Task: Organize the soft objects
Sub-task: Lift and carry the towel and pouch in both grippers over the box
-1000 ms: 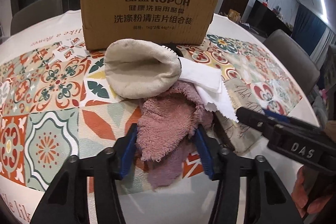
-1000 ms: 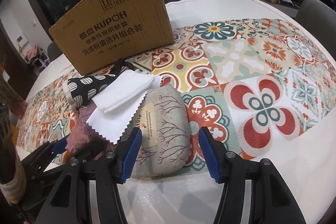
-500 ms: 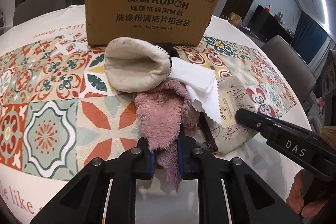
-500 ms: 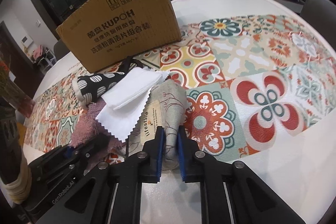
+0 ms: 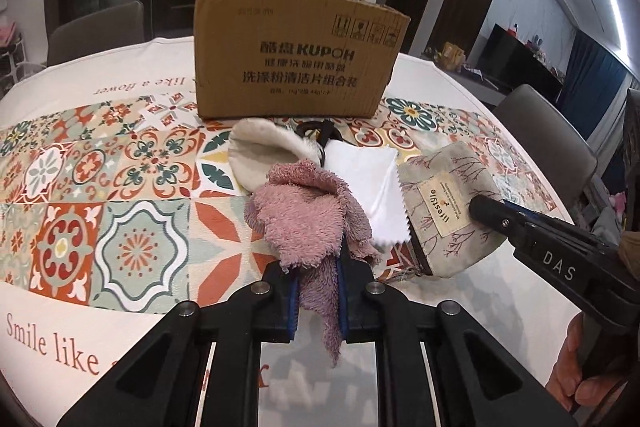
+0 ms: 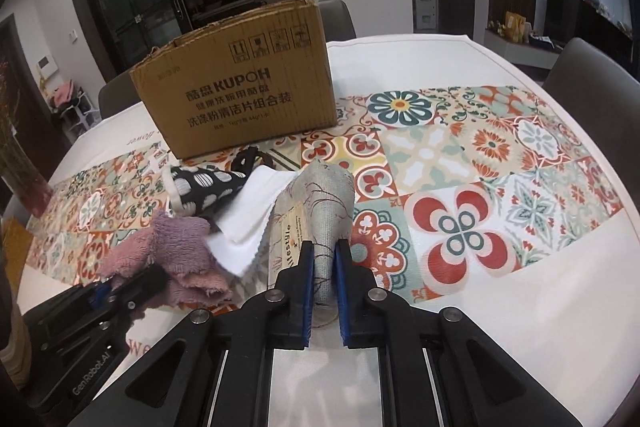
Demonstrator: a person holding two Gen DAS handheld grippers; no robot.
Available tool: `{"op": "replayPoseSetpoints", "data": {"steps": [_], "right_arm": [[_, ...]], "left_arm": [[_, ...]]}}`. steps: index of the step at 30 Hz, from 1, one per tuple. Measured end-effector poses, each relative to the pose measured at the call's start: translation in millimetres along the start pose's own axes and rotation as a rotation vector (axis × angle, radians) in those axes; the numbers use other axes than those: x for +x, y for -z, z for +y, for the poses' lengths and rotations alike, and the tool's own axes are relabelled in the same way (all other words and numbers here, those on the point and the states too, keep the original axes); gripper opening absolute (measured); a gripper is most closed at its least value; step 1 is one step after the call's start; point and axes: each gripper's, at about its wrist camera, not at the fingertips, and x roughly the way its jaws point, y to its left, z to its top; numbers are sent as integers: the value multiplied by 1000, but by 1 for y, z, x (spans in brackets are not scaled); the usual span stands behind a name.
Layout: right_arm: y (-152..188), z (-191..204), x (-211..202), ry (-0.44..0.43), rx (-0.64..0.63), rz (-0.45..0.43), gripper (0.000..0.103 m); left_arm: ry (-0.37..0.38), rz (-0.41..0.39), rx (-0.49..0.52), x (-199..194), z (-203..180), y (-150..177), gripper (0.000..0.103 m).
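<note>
Both tools have a grip on something, so the step in hand looks like lifting each piece clear of the pile and carrying it to the brown corrugated cardboard box (image 5: pixel 296 55) printed with KUPOH, which stands at the far side of the desk (image 6: pixel 520 307) with its patterned tile cloth.

The left tool (image 5: pixel 318 301) is clamped on the fuzzy mauve-pink terry towel (image 5: pixel 308 215); a tail of towel hangs between the blue pads toward the camera, and the bulk bunches up just ahead of the tips, on the near side of the box. The right tool (image 6: pixel 324 287) is pinched shut on the near end of the grey linen pouch (image 6: pixel 320 203) with a branch print and a "lifestyle" label, which stands up from the jaws and points toward the box.

To do it well, I would raise each tool straight up before moving toward the box. The white pinked-edge cloth swatch (image 5: pixel 374 183) lies draped between towel and pouch, touching both, and could be dragged along. The cream fleece mitt (image 5: pixel 260 151) and the black pouch with white dots (image 6: pixel 204 183) lie just in front of the box, behind the towel, so a low sweep would snag them. The towel is limp and will trail; lift it high enough that the tail clears the box's top edge.
</note>
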Motion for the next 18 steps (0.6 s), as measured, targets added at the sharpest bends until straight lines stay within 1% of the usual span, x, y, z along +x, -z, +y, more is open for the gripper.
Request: {"op": "replayPoseSetpoints", "data": {"steps": [3,7,11,14,18], "right_arm": [[0,3,-7,21,-12,-16,11],[-2,4,-17,26,-14,-37,11],[-7,7,-31,44,-29,-80,11],[-12,10,-41,45,-39,-113,11],[-17,15,-52,46,-48,-152,11]], "left_arm": [[2,-18,0,-7,-1,-2,16],[3,-51,5,-17,-4,-4,16],[-19,-106,25,-31,-7,-9,16],[-25,-155,41,-44,-8,-15,16],[-33,-200,55,-57,-8,-22,16]]}}
